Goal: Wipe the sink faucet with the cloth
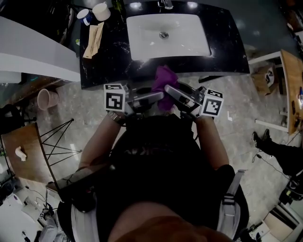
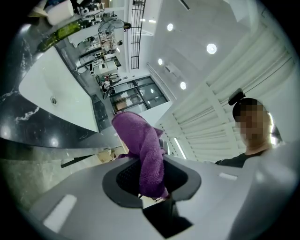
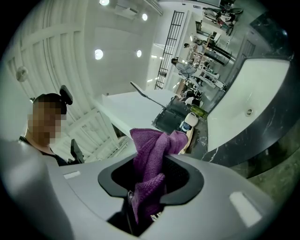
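From the head view, a pale stone floor (image 1: 85, 101) fills most of the room below me, and a black marbled counter (image 1: 227, 42) spans the 12 o'clock side. A white sink basin (image 1: 142, 42) is set into it, with the faucet (image 1: 165, 4) at the basin's 12 o'clock rim. A pink bin (image 1: 47, 99) stands on the floor at 9 o'clock, and a brown paper bag (image 1: 92, 40) and two cups (image 1: 101, 10) sit on the counter at about 11 o'clock. The purple cloth (image 1: 164, 79) hangs in the air just off the counter's front edge, at 6 o'clock from the basin and well apart from the faucet. The left gripper (image 1: 158, 97) reaches it from 9 o'clock and its jaws pinch the cloth (image 2: 145, 150). The right gripper (image 1: 169, 90) comes in from 3 o'clock. Its jaws stand spread, with the cloth (image 3: 152, 154) draped loosely between them.
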